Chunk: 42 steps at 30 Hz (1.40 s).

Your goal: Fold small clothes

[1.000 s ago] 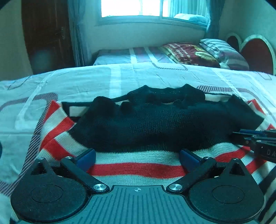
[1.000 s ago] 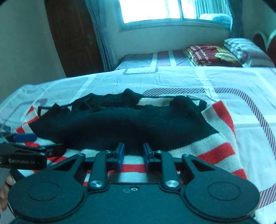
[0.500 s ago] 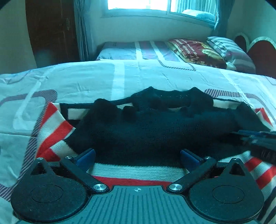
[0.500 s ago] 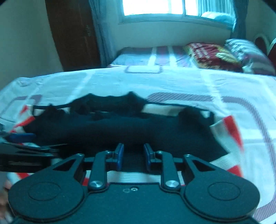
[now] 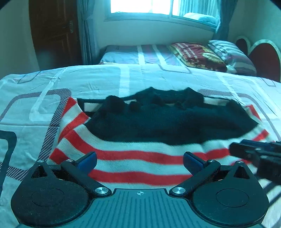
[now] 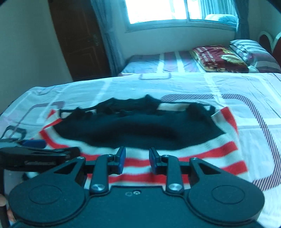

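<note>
Left wrist: striped sweater (image 5: pixel 133 157) under wide-spread claw (image 5: pixel 139 160).

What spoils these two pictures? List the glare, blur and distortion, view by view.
Left wrist view: the window is blown out white, a bluish cast covers everything, the fisheye bends the bed's edge, and the striped garment smears near the right gripper. Right wrist view: same window glare, and motion blur softens the whole garment and the left gripper.
</note>
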Motion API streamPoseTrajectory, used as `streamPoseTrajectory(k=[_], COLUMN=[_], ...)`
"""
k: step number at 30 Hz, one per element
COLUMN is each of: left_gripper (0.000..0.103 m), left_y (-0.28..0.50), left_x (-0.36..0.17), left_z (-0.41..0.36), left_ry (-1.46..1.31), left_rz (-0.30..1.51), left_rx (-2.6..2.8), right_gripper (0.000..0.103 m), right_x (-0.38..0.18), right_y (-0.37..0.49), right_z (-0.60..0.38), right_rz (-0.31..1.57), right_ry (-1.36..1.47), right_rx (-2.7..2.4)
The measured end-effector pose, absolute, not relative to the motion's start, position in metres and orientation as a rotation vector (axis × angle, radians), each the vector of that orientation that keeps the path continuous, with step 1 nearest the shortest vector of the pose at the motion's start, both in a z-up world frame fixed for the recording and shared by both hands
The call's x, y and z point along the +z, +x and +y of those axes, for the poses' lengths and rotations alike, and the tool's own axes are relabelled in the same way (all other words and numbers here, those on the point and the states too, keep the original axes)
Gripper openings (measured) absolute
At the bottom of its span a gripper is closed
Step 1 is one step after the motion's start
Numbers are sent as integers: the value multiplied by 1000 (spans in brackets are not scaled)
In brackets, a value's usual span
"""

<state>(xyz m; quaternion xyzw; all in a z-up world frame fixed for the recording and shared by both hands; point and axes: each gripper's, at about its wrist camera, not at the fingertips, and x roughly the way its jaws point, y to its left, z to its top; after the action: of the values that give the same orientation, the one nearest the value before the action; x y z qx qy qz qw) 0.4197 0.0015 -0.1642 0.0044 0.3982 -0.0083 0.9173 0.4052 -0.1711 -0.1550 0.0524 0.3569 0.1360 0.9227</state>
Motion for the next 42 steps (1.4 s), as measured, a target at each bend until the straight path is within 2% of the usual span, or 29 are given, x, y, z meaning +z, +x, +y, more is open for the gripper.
streamPoseTrajectory(k=[10, 16, 19, 21, 22, 29, 33, 35, 39, 42], left_gripper=[103, 103, 103, 103, 103, 103, 103, 103, 103, 103], left_y=[401, 392, 386, 378, 373, 347, 347, 340, 339, 330], left_x=[-184, -187, -181, -175, -172, -167, -190, -194, -189, -175], left_z=[11, 24, 27, 27, 26, 10, 12, 13, 14, 19], left_ry=[24, 7, 3, 10, 12, 70, 68, 81, 64, 52], left_rz=[824, 818, 818, 802, 796, 764, 844, 821, 837, 784], left_rx=[-13, -17, 9, 15, 13, -39, -37, -47, -33, -24], right_gripper=[27, 13, 15, 29, 30, 29, 27, 26, 26, 27], right_x=[-169, -178, -171, -164, -161, -154, -181, -187, -179, -164], right_y=[387, 387, 384, 376, 371, 343, 345, 337, 341, 337], right_z=[-165, -190, -186, -183, -180, -150, -143, -146, -147, -156], right_rz=[759, 761, 771, 751, 739, 713, 809, 764, 797, 765], right_ry=[27, 73, 80, 95, 95, 48, -3, -20, 17, 79], right_rx=[224, 189, 176, 193, 202, 274, 246, 257, 239, 229])
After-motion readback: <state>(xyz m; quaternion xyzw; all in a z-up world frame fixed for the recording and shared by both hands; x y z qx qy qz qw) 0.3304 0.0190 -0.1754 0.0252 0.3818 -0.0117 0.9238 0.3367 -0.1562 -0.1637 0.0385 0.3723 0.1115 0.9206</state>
